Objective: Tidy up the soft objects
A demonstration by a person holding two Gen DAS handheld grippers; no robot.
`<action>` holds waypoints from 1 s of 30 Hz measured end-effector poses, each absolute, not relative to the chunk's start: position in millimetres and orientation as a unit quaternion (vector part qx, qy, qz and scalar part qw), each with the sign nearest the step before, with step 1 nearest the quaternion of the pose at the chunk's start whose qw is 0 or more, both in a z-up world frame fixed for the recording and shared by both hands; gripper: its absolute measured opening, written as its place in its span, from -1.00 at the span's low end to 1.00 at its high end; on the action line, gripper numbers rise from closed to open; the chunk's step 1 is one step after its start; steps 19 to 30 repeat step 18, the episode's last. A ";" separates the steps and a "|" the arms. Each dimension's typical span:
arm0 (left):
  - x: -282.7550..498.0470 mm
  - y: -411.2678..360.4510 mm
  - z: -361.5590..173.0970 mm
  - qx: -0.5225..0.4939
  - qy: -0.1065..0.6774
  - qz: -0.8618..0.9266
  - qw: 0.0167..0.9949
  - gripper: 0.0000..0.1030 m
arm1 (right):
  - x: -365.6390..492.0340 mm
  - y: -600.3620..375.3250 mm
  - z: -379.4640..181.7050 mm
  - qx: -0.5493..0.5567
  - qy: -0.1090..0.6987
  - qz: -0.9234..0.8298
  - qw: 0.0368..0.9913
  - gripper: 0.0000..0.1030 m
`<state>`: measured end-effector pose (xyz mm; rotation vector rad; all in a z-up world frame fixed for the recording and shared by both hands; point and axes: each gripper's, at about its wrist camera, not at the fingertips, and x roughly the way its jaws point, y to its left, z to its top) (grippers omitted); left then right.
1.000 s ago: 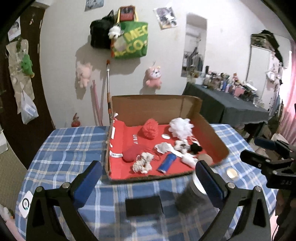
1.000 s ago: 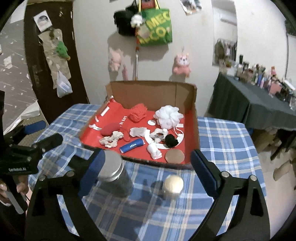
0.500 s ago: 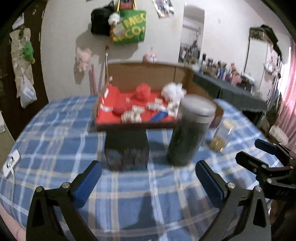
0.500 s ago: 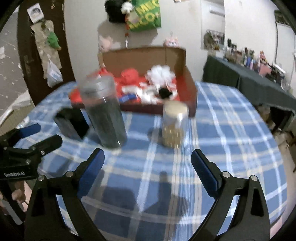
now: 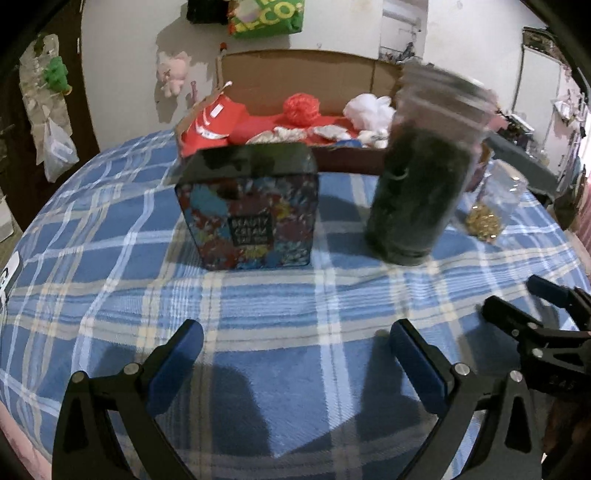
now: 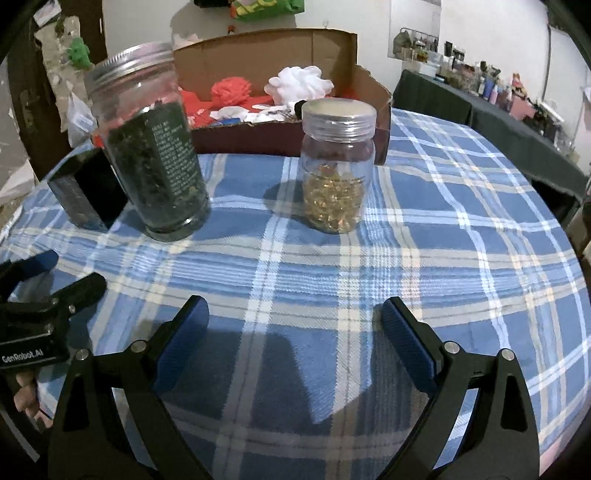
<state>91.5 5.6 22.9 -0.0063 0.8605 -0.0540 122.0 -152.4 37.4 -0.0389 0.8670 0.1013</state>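
Plaid-clothed table (image 6: 424,236) with cardboard box (image 6: 369,92) of soft objects, two jars; left tongs (image 5: 295,354) and right tongs (image 6: 295,328) both agape, empty.

A home: plush toys (image 5: 170,72), tote bag (image 5: 266,18) on wall

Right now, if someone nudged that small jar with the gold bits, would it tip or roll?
The small jar stands upright on the soft tablecloth, so a push near its metal lid might tip it. Its round side suggests it would then roll. It looks like clear glass, probably slippery and breakable, and only partly filled, so likely fairly light.
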 end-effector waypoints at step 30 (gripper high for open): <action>95.4 3.7 22.1 0.005 0.413 -0.015 0.910 1.00 | 122.2 -155.4 36.2 -0.011 0.415 0.039 0.909 0.87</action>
